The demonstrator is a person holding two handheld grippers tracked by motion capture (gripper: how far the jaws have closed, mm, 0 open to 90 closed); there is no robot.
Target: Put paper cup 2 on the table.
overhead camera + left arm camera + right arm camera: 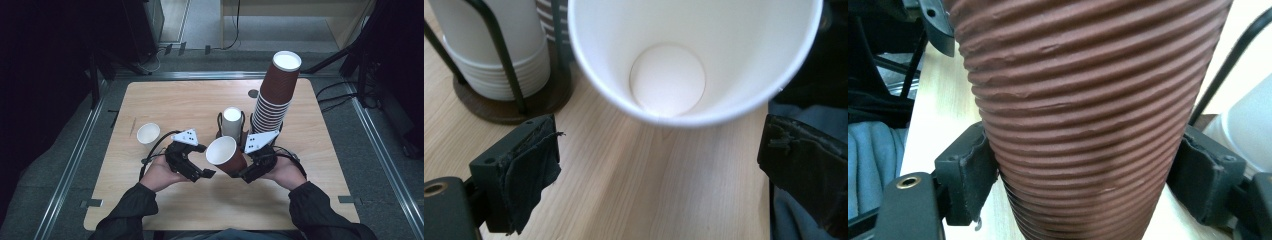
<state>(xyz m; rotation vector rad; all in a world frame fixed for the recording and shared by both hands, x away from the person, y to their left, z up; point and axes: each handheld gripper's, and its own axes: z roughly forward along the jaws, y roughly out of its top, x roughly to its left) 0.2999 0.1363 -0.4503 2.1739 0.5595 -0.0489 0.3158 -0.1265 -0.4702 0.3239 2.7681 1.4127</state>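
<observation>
The right tongs [243,173] are clamped on a brown cup [226,155], tipped leftward; the left tongs [202,171] stand apart, so any handover seems not yet done.

1. The high view looks forward and down over the whole bench [165,105].
2. The left gripper view sits very near, facing into the brown cup's [694,55] mouth just beyond its claw [659,165].
3. The right gripper view presses against that cup's ribbed wall between its claw [1088,185].
</observation>
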